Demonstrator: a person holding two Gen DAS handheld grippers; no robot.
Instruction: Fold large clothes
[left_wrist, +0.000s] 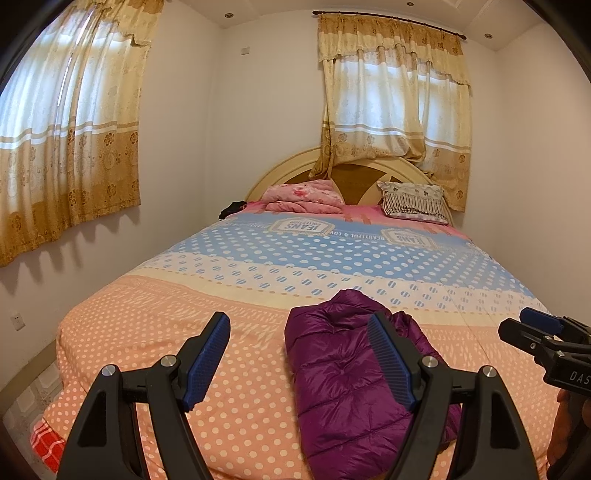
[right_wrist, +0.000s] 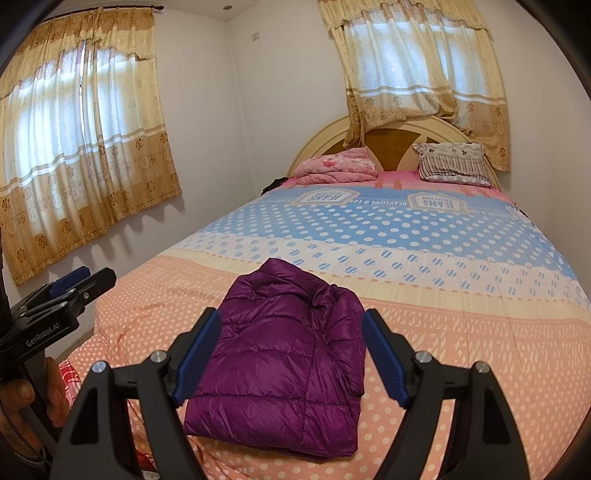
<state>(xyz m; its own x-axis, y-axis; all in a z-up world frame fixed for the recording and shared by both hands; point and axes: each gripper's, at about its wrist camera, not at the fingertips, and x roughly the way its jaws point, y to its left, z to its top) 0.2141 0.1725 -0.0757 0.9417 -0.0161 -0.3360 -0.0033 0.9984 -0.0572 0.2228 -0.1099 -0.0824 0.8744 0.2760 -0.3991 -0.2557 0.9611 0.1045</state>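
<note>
Fingers of both the left gripper (left_wrist: 299, 363) and right gripper (right_wrist: 291, 356) spread wide, empty. Folded purple quilted puffer jacket (right_wrist: 284, 354) lies lower centre on the polka-dot bedspread (right_wrist: 443, 332); its near hem seems hidden behind the fingers.

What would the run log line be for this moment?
jacket: folded on bed | left gripper: open | right gripper: open

- On the left gripper (right_wrist: 70, 291), at the left edge of your right wrist view, you read "GenRobot.AI".
- On the bedspread (right_wrist: 406, 229), near its headboard end, badges read "JEANS" upside down, with "BEAUTIFUL & LOV" between them.
- On the right gripper (left_wrist: 532, 328) you read "DAS", cut off.
</note>
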